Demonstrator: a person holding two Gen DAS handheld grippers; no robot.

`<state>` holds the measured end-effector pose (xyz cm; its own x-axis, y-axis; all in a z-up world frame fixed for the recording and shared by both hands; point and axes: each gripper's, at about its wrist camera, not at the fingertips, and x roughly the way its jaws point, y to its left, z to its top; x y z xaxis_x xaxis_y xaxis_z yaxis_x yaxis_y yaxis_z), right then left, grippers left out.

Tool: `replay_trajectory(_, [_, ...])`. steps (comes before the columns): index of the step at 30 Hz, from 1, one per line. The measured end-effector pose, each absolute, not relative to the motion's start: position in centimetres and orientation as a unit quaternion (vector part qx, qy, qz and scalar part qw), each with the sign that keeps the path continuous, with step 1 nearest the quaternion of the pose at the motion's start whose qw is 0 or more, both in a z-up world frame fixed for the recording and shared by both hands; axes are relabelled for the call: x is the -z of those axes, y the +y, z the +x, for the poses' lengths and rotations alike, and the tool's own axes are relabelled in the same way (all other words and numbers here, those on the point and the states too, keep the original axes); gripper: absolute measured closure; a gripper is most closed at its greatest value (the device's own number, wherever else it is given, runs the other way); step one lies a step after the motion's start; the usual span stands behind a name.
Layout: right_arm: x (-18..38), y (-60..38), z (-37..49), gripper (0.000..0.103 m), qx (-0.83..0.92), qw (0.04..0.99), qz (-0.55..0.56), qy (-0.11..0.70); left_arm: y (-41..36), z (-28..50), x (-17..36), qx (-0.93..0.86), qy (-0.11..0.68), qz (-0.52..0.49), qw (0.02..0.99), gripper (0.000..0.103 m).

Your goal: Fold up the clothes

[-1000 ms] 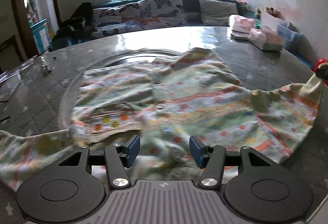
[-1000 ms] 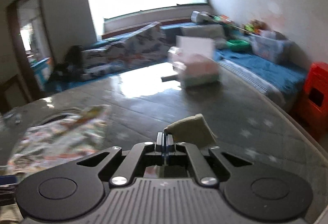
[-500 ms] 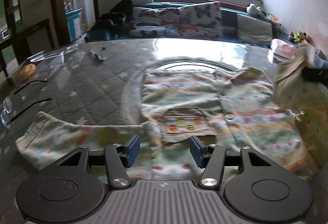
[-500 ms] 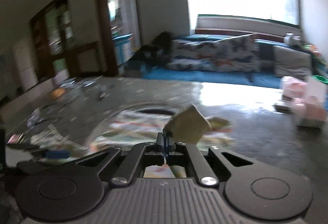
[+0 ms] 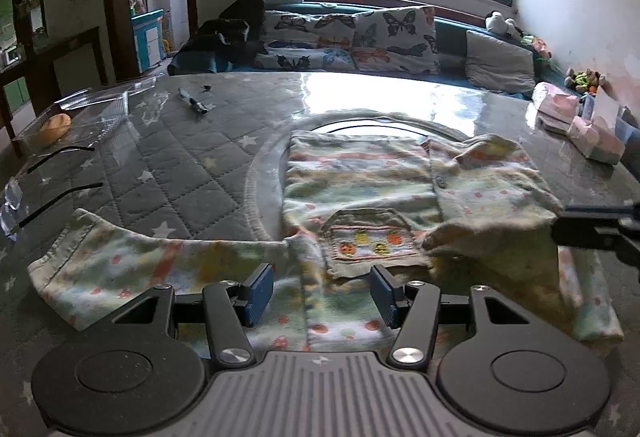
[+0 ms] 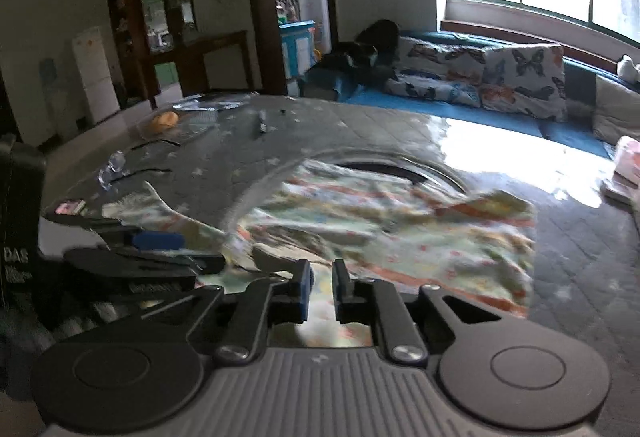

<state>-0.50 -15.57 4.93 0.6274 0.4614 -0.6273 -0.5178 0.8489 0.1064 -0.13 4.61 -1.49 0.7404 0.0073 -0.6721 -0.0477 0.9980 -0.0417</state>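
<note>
Landmark: I use the little shirt pocket (image 5: pixel 370 242) with the coloured dots as my marker.
Left sleeve: the sleeve (image 5: pixel 132 265) lies flat on the quilted table (image 5: pixel 168 149), well to the left of the pocket.
Left gripper: my left gripper (image 5: pixel 322 291) hangs just in front of the pocket, jaws about half open, nothing between them.
Shirt: the patterned shirt (image 5: pixel 360 177) is spread on the table, most of it behind and around the pocket.
Folded part: the right side (image 5: pixel 492 193) is laid over toward the middle, just right of the pocket.
Right gripper: my right gripper (image 6: pixel 321 287) is to the right of the pocket. Its jaws are opening, only a narrow gap, and I see no cloth pinched in it.
How it will handle: I think the shirt is soft, light and floppy, so it will sag and wrinkle.
Where to hold: I would pinch the left sleeve at its cuff edge, far left of the pocket.
</note>
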Motion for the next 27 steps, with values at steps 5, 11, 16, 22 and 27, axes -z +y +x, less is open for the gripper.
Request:
replay_trajectory(5, [-4.4,-17.4,-0.9,0.091,-0.265,0.897,-0.043,0.351,3.8,0.1,1.5,-0.003,0.363,-0.03,0.931,0.046])
replay_trajectory(11, [-4.1,-18.8,-1.1,0.08,-0.24,0.9,-0.074,0.357,3.0,0.6,1.9,0.02,0.382,-0.03,0.924,0.046])
replay_trajectory(16, [-3.2,-21.3,-1.2,0.076,-0.205,0.899,-0.093,0.376,1.7,1.6,3.1,0.035,0.401,-0.02,0.915,0.046])
replay_trajectory(22, [-1.9,-23.2,-1.8,0.071,-0.187,0.894,-0.101,0.396,0.8,1.8,4.0,0.057,0.41,-0.022,0.91,0.048])
replay_trajectory(27, [-1.1,-23.9,-2.1,0.071,-0.186,0.889,-0.101,0.407,0.7,1.8,3.8,0.074,0.408,-0.029,0.91,0.091])
